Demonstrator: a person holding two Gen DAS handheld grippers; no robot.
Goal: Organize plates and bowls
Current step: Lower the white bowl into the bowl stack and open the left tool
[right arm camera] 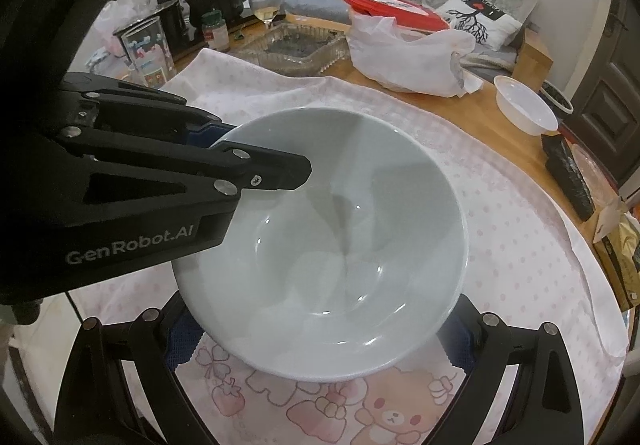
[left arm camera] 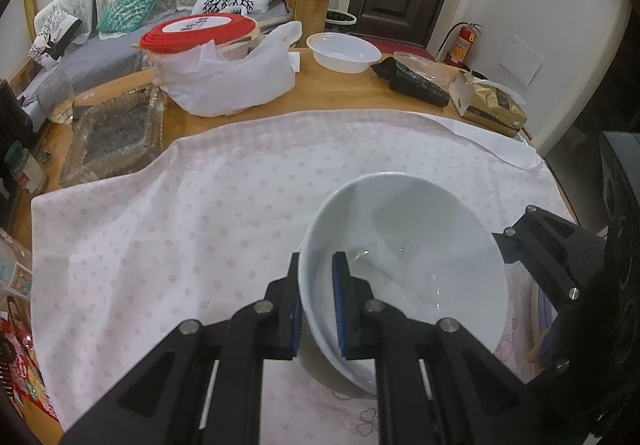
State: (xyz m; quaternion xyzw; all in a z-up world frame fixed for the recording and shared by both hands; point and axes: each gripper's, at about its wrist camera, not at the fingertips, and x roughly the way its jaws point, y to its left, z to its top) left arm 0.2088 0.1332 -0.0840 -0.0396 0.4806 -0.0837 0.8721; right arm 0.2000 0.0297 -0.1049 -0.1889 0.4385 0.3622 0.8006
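While the left gripper [left arm camera: 316,301] pinches the rim of the bowl [right arm camera: 324,241], one pad inside and one outside, the right gripper [right arm camera: 320,337] straddles it from below, jaws wide apart. Glazed, slick and breakable, it hangs tilted over the cloth [left arm camera: 168,229]; the rim seems the surest hold.

The bowl [right arm camera: 320,237] is plain pale grey-white and glossy. Under it lies a white cloth [left arm camera: 168,229] with faint pink dots; its near edge shows pink bears, strawberries and clovers. The grippers are black with blue pads [left arm camera: 340,297]. Far off, a container has a red lid [left arm camera: 200,29] with a white centre. One cushion [left arm camera: 130,1] is teal with white branches.
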